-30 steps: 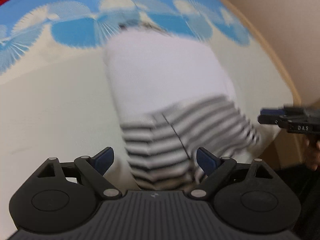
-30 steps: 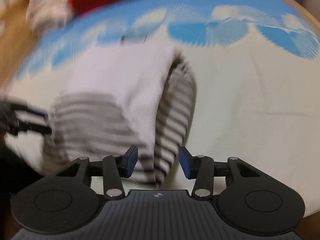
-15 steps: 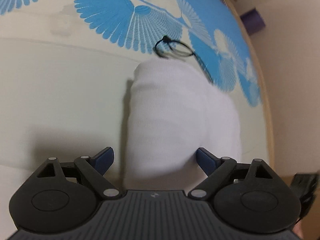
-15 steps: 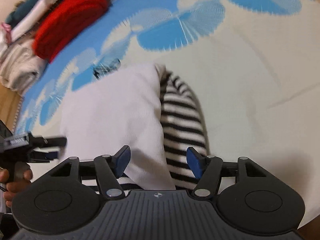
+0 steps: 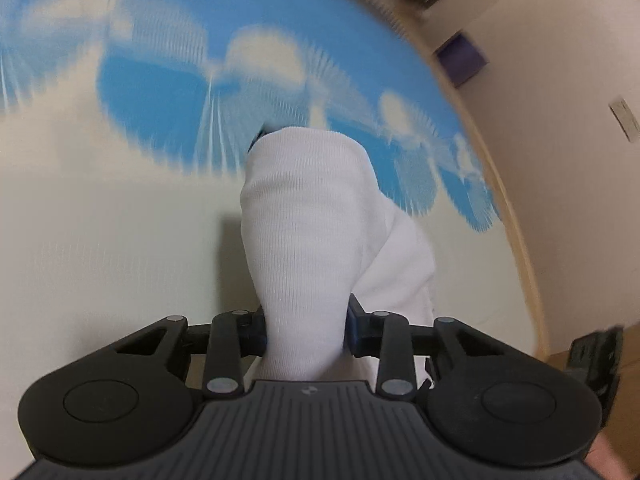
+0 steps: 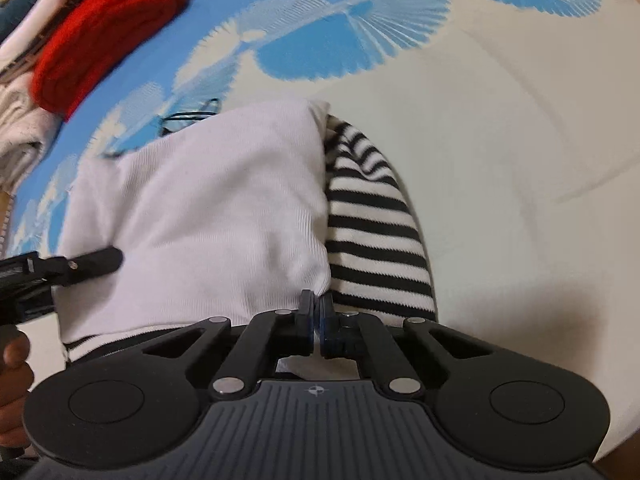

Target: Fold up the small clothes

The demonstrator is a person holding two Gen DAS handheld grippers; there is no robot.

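The right gripper (image 6: 316,312) has snapped shut from half open a moment ago, pinching the near corner of the white garment (image 6: 208,216) where it meets the striped sleeve (image 6: 372,232). The left gripper (image 5: 306,328) is closing from wide open, its blue pads already pressing a bunched ridge of the same white cloth. Both hands now have hold of the near hem, so a fold away from the person looks ready to begin (my reading). The garment lies on the bedspread (image 6: 500,152), near its blue-patterned far edge. Only the right view shows the stripes, the red pile (image 6: 108,32) at the far-left corner and the black hair tie (image 6: 192,114); the left view shows the wall.
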